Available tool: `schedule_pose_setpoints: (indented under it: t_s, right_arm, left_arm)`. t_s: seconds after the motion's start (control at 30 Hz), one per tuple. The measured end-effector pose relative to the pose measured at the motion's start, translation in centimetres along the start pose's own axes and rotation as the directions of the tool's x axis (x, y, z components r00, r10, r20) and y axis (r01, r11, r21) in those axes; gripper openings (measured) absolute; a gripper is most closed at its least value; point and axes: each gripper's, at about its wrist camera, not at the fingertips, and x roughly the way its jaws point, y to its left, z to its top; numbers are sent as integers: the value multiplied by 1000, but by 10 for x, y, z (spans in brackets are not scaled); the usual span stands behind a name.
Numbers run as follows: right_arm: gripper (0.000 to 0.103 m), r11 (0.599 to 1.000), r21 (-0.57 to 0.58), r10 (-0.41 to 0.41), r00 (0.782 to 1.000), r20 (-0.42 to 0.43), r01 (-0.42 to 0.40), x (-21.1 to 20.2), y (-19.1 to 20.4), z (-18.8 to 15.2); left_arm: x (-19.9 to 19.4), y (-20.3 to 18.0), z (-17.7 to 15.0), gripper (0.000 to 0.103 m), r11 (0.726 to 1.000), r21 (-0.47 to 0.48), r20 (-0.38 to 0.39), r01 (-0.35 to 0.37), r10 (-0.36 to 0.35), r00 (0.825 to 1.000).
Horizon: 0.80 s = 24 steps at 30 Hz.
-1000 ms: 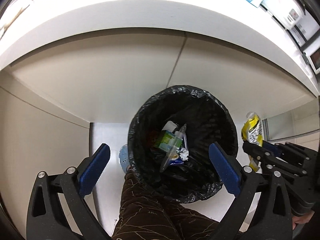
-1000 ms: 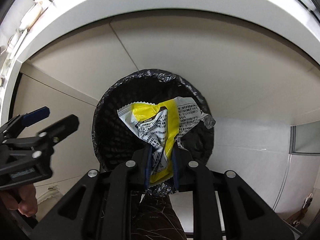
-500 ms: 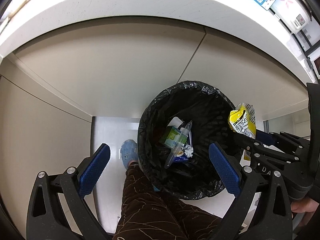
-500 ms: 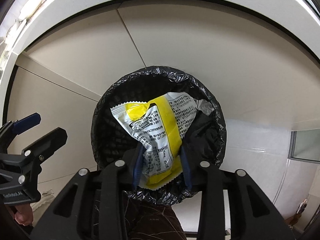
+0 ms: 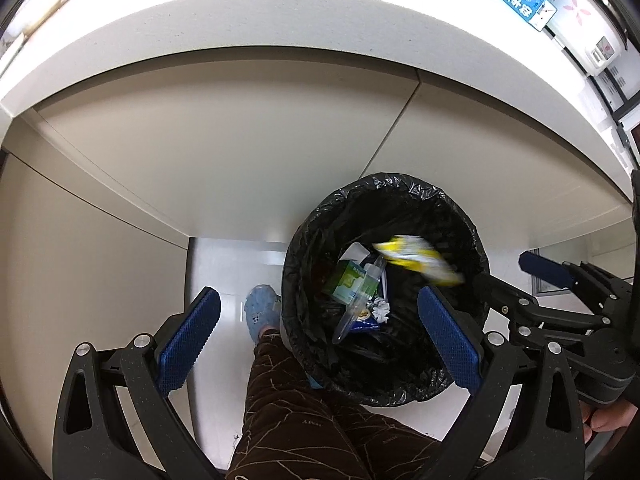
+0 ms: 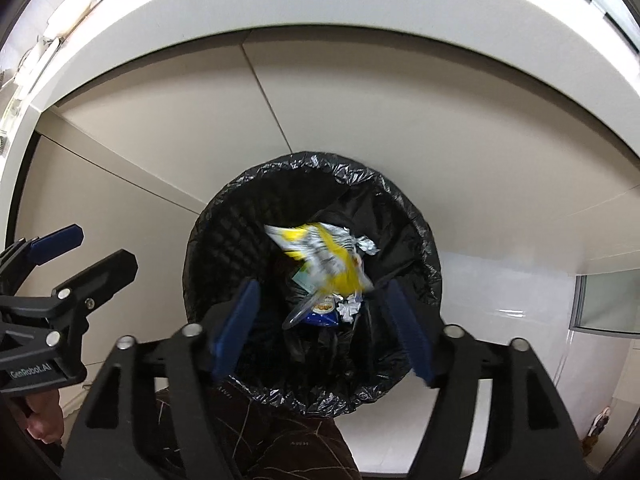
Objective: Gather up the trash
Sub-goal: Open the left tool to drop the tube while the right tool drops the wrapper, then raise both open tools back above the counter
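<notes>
A: Right hand-held gripper (image 6: 324, 332) poised over the bin (image 6: 224, 240), jaws just spread, nothing between them; yellow wrapper (image 6: 324, 256) released, blurred, dropping inside.

B: Left hand-held gripper (image 5: 316, 340)?

A: Released, empty, beside the bin. Pale floor (image 5: 224, 264), beige cabinet fronts (image 5: 240, 152), white worktop (image 5: 240, 28) overhead.

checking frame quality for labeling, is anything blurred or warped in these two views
Left wrist view: the yellow-and-white snack wrapper is motion-smeared above the black-lined round trash bin; the white countertop edge bows from fisheye. Right wrist view: the same wrapper is streaked, the right gripper has slightly blurred blue pads, its jaws just having opened with nothing pressed between them.
</notes>
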Motion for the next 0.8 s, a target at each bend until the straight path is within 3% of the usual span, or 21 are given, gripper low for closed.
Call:
schedule_pose_setpoints:
  t_s: [0.47, 0.8]
  right_arm:
    - [94, 999, 41, -36, 993, 109, 31, -46, -15, 3]
    - [95, 983, 181, -69, 968, 239, 25, -109, -53, 20]
  left_arm:
    - [-25, -12, 10, 97, 999, 31, 16, 15, -15, 1000]
    - [-80, -15, 39, 97, 998, 40, 97, 39, -43, 994]
